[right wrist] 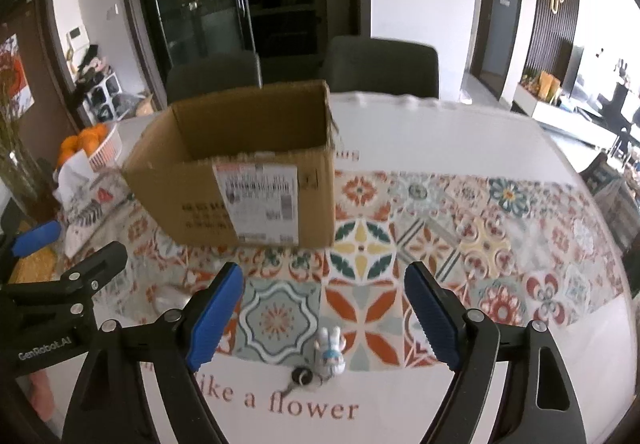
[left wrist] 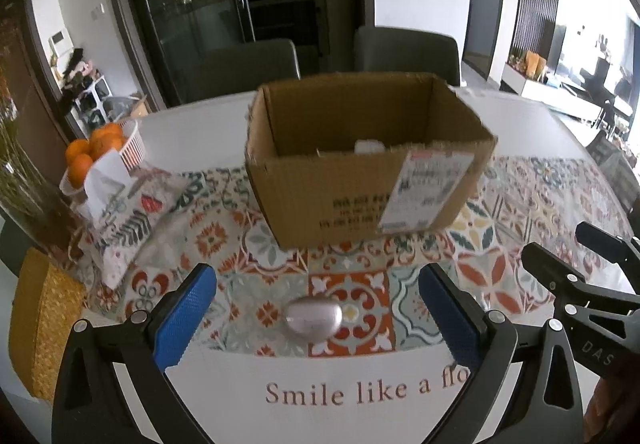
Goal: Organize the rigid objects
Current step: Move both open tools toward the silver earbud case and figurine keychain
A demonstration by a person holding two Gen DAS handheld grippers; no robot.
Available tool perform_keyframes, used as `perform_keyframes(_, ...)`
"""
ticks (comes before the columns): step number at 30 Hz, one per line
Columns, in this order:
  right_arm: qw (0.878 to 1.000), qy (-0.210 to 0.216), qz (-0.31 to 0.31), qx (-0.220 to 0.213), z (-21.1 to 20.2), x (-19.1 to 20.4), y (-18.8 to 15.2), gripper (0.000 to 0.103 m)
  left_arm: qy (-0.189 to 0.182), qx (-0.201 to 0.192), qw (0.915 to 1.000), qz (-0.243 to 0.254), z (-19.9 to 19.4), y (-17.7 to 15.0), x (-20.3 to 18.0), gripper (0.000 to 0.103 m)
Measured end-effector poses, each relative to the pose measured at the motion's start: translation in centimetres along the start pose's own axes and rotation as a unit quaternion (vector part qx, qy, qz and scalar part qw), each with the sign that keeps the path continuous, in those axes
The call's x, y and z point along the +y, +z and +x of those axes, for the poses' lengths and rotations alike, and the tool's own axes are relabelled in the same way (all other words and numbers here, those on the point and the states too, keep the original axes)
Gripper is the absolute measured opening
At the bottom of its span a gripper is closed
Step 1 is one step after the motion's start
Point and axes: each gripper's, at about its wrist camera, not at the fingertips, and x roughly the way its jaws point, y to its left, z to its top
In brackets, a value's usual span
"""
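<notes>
An open cardboard box (left wrist: 360, 179) stands on the patterned table mat, also in the right wrist view (right wrist: 240, 179); something white lies inside it (left wrist: 368, 145). A small silvery oval case (left wrist: 313, 320) lies on the mat between the open blue fingers of my left gripper (left wrist: 316, 308), which is empty. A small white figurine keychain (right wrist: 330, 352) with a dark round tag (right wrist: 301, 376) stands on the mat between the open fingers of my right gripper (right wrist: 324, 308), also empty. The right gripper's body shows at the right of the left wrist view (left wrist: 580, 284).
A white basket of oranges (left wrist: 100, 151), a patterned tissue pouch (left wrist: 128, 211), a yellow woven thing (left wrist: 36, 320) and a glass vase (left wrist: 20, 179) sit at the table's left. Two grey chairs (left wrist: 404, 51) stand behind the table.
</notes>
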Motion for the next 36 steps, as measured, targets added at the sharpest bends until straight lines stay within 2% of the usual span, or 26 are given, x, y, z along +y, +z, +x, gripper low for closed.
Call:
perform_keyframes(18,0.995,0.037,0.006,0.097,5.1,-0.9,-5.5,0.062,0.006,0.086,0.9963,0.004,4.5,-4.9,-1.3,0.103)
perform_keyframes(36,0.987,0.068,0.027,0.142,9.4,-1.6,-8.3,0.046,0.016,0.143,0.9896,-0.004,8.0,-7.0,-2.1,0.103)
